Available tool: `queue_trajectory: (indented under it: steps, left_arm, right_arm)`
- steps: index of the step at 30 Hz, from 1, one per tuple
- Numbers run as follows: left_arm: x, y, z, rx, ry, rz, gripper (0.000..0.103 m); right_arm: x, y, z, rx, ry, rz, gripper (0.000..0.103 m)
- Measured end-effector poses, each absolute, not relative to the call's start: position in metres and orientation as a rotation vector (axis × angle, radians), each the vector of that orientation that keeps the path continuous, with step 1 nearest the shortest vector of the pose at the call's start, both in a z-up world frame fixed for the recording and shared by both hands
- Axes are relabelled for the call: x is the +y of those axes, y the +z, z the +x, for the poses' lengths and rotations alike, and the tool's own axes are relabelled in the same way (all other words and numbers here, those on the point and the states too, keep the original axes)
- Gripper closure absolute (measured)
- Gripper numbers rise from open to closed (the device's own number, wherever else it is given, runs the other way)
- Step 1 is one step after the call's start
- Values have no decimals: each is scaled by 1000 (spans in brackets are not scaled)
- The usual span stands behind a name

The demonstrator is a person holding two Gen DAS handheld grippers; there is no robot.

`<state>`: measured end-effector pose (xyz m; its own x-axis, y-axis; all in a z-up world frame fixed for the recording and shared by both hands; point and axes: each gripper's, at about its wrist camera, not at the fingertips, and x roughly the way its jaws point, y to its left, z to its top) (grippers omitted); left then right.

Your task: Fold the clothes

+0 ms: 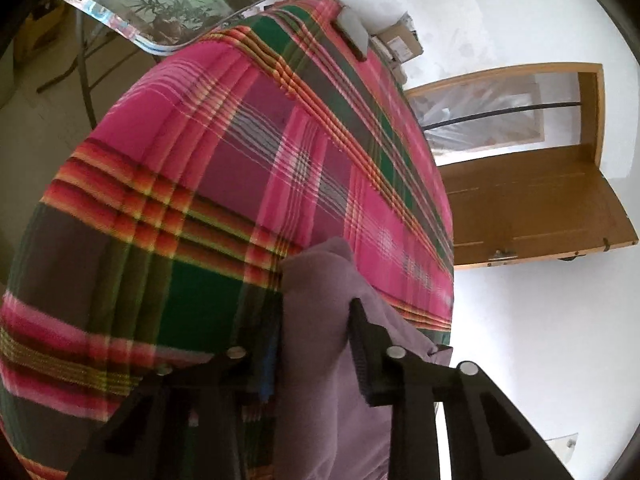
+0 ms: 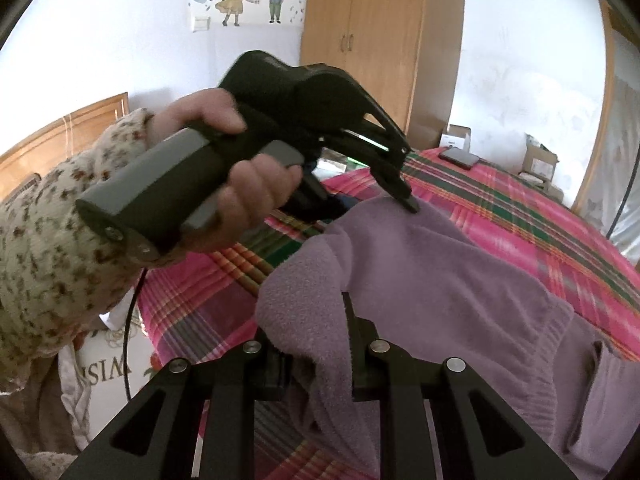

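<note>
Left wrist: left gripper (image 1: 316, 344) clamped on fleece (image 1: 320, 360), lifted above plaid bed (image 1: 200, 160). Right wrist: right gripper (image 2: 316, 344) pinching fleece edge too; rest draped across bed. Best kept level and taut between both grips, then laid over evenly, edges matched, before letting go.

Phone (image 2: 459, 156) on far blanket (image 2: 520, 216); rest open.
</note>
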<state>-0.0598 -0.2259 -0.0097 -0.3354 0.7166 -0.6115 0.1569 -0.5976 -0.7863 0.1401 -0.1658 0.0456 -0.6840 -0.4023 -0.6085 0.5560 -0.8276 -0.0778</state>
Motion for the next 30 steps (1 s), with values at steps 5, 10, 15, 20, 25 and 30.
queue_trajectory:
  steps: [5, 10, 15, 20, 25, 30]
  left_arm:
    - [-230, -9, -59, -1167, 1974, -1482, 83]
    - [-240, -5, -53, -1194, 1980, -1461, 86]
    - [-248, 9, -46, -1192, 2041, -1452, 87]
    - [-256, 21, -36, -1200, 2095, -1443, 87]
    - [-244, 38, -36, -1164, 2133, -1434, 86]
    - [-225, 64, -40, -1112, 2158, -1401, 86]
  right_arm:
    - [-165, 47, 136, 331, -2452, 799, 83]
    - [-165, 49, 134, 327, -2450, 781, 84]
    - [-171, 57, 136, 324, -2429, 725, 85]
    - [-178, 64, 144, 318, -2389, 682, 85]
    - [-169, 69, 145, 261, -2376, 689, 85]
    - [-152, 86, 149, 191, -2402, 643, 85]
